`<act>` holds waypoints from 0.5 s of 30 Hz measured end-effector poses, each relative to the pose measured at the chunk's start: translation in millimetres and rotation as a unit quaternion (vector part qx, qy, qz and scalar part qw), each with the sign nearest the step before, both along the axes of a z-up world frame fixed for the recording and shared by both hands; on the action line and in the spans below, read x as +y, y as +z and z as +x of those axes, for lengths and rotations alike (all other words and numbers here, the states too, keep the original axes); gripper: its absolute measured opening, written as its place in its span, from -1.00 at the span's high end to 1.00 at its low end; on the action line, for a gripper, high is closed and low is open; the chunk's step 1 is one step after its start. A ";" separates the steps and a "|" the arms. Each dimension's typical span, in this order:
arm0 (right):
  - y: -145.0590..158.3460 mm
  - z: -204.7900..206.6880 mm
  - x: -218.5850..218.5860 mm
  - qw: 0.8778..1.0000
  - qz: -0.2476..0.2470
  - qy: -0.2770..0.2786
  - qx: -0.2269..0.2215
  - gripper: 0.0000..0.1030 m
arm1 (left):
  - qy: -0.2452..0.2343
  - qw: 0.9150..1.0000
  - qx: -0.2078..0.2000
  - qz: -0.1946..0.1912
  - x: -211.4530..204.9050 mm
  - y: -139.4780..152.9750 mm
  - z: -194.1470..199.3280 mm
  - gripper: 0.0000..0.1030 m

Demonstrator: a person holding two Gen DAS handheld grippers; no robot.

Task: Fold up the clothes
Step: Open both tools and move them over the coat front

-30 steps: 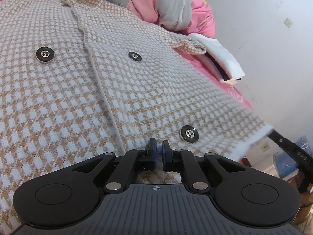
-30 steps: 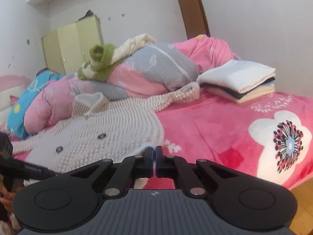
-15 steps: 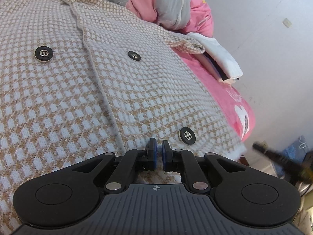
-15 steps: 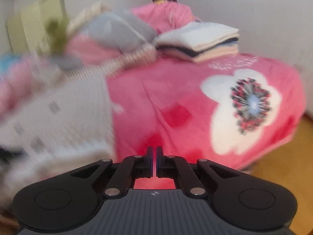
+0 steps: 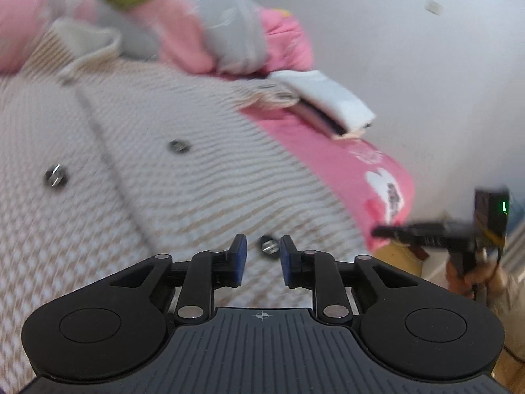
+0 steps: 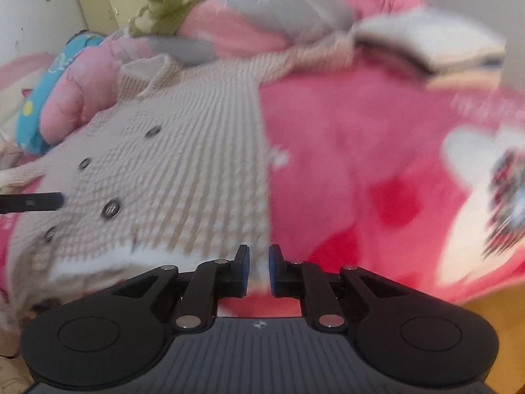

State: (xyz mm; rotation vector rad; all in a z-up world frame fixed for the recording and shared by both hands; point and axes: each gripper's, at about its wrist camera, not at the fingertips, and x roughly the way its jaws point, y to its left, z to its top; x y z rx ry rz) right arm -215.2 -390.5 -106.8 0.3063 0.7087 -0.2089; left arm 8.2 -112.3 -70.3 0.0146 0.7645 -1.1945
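Pink bed (image 6: 354, 170) carries our buttoned cardigan (image 6: 183, 177), spread flat for folding; both hand-held grippers, left (image 5: 262, 256) and right (image 6: 257, 269), just parted, grasp nothing.

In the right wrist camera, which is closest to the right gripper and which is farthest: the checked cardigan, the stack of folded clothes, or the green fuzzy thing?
From the right gripper:
1. Checked cardigan, just ahead, left of centre; its hem corner lies by the fingers.
2. Stack of folded clothes, upper right, across the pink blanket.
3. Green fuzzy thing, top left, on the bedding pile.
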 end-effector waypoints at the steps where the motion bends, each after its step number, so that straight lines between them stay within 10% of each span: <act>1: 7.7 2.4 1.0 1.000 0.000 0.005 -0.015 0.76 | -0.012 1.000 -0.014 0.009 -6.9 0.3 -5.4 0.56; 6: 18.5 37.1 15.4 0.997 0.005 0.059 -0.041 0.75 | -0.066 0.986 -0.100 0.116 -37.2 -26.1 -41.0 0.55; 15: 13.3 48.1 24.0 0.992 -0.014 0.127 0.001 0.63 | -0.060 0.993 -0.059 0.077 -14.2 -21.5 -35.8 0.39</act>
